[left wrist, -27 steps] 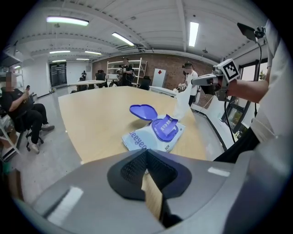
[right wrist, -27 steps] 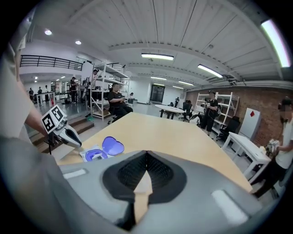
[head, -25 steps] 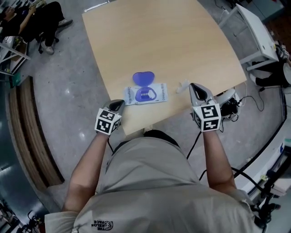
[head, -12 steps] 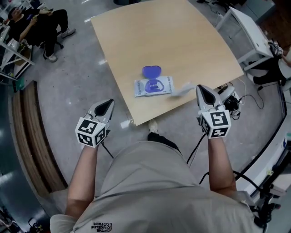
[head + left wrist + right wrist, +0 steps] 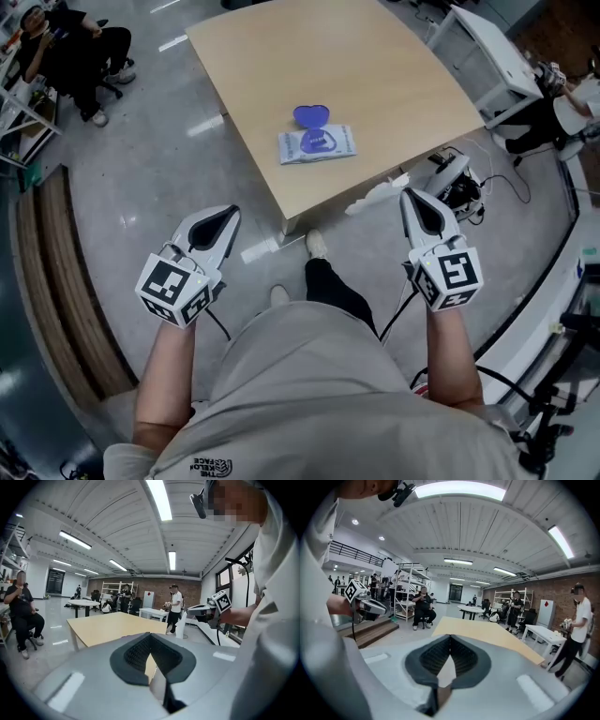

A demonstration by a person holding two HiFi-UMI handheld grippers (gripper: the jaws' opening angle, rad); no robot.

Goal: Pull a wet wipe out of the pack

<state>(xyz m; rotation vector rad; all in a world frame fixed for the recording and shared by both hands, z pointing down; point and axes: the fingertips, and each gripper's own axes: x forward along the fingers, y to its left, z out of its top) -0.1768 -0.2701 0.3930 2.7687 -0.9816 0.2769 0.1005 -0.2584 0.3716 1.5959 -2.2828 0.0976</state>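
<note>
With the person stepped back from the bench point(image 5: 281, 56), the wipe point(image 5: 373, 198) pinched in the right claw point(image 5: 410, 195) now trails clear of the pack point(image 5: 317, 143) at 11 o'clock, so the pull looks done; the left claw point(image 5: 225, 214) is closed on nothing.

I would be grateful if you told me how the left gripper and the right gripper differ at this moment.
The right gripper has its jaws shut on a white wet wipe, which trails toward the table; the left gripper has its jaws shut on nothing. In the head view the left gripper is left of the table's near corner, the right gripper to its right. Both hang over the floor, clear of the open pack.
</note>
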